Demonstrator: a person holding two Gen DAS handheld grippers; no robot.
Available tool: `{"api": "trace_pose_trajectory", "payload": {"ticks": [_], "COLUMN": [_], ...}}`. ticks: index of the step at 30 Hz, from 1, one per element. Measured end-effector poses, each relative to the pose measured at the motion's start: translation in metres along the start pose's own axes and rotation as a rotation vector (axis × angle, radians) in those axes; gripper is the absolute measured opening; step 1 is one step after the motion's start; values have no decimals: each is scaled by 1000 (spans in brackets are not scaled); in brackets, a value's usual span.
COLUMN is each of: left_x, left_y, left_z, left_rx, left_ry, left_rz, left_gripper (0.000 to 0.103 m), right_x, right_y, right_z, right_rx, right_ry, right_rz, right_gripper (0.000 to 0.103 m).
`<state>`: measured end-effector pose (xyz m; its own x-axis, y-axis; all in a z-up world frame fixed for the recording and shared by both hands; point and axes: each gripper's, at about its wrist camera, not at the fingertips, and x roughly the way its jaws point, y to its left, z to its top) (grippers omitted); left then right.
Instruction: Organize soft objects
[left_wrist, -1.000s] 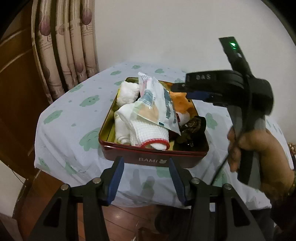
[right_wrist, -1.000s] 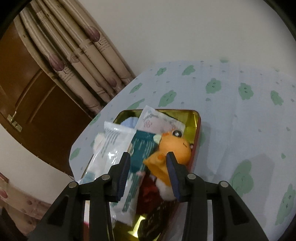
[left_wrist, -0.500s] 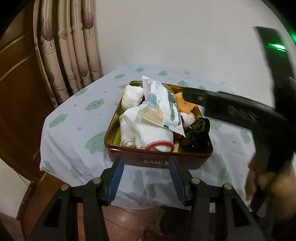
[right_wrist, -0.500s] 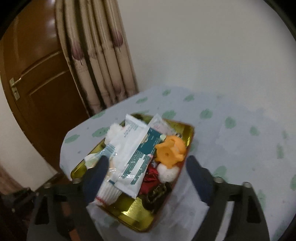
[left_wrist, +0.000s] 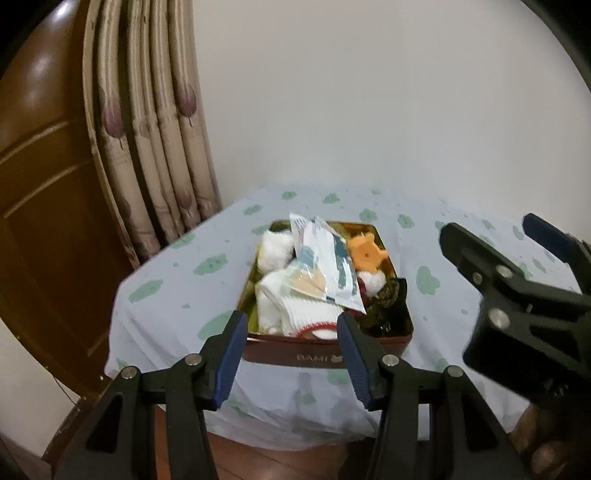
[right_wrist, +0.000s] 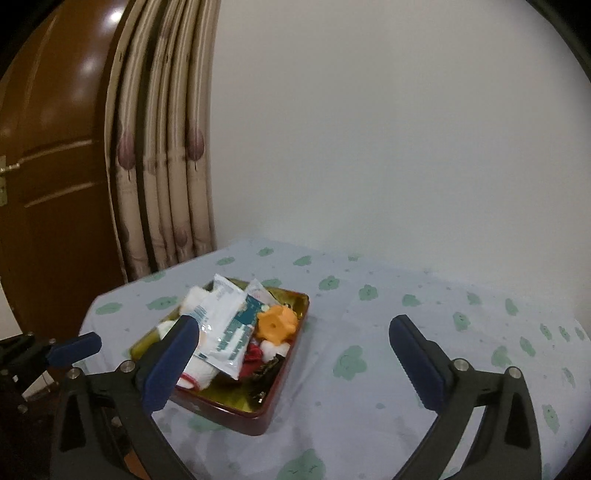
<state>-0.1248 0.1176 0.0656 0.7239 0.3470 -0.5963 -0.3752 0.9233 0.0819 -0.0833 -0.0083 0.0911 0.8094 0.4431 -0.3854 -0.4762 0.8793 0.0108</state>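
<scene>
Furthest left, beyond the left jaw of either gripper, hang the curtain (left_wrist: 162, 147) and the wooden door (right_wrist: 51, 147), neither part of the job. The left gripper (left_wrist: 291, 354) hovers with its jaws spread and empty, framing the near wall of the red tin (left_wrist: 325, 356) straight ahead, likely lined up for a reach inside. The soft objects are all heaped in that tin: a white cloth with red trim (left_wrist: 299, 314) just past the jaw tips, a plastic packet (left_wrist: 325, 262) lying slantwise on top of it, an orange plush toy (left_wrist: 365, 254) toward the right jaw's side, and something dark (left_wrist: 386, 302) in the near right corner, too dim to identify. The right gripper (right_wrist: 295, 354) is held with its jaws spread wide and empty; the tin sits by its left jaw, while bare patterned tablecloth (right_wrist: 351, 362) fills the gap between the jaws, probably room for sorted items.
</scene>
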Motion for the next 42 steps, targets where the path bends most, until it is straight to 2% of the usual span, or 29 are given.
{"api": "trace_pose_trajectory", "payload": {"ticks": [2,3,6,13,15,17,20,24,27,29,31,34,42], "left_x": [-5,-7,-19,-32,-33,-30,-30,-41,-43,-40,-34,-29,-19], "left_y": [2,5,11,23,23,23,25,38,46,45,43,41,40], "left_z": [3,5,11,12,7,7,7,7,8,9,9,10,8], "left_rx": [-5,-14,-21,26,30,26,13,-56,-103,-92,-78,-59,-59], "left_ry": [-10,-17,-49,-125,-151,-142,-168,-243,-254,-237,-206,-176,-119], "left_rz": [-17,-26,-19,12,-12,-51,-71,-86,-82,-51,-24,3,3], "left_gripper": [51,51,51,51,51,51,51,52,52,52,52,52,52], "right_x": [-8,-10,-23,-44,-44,-42,-45,-42,-44,-46,-42,-35,-30], "right_y": [4,6,2,3,4,5,6,8,6,7,10,10,17], "right_z": [2,3,10,18,15,11,2,-1,-2,-3,-5,-11,-21], "right_rx": [-31,-35,9,63,85,94,97,93,109,109,92,98,74], "right_ry": [-30,-34,-57,-129,-118,-110,-124,-101,-113,-126,-102,-47,-6], "right_rz": [-72,-78,-50,-82,-82,-101,-75,-112,-148,-160,-195,-169,-163], "right_gripper": [102,102,102,102,102,102,102,102,102,102,102,102,102]}}
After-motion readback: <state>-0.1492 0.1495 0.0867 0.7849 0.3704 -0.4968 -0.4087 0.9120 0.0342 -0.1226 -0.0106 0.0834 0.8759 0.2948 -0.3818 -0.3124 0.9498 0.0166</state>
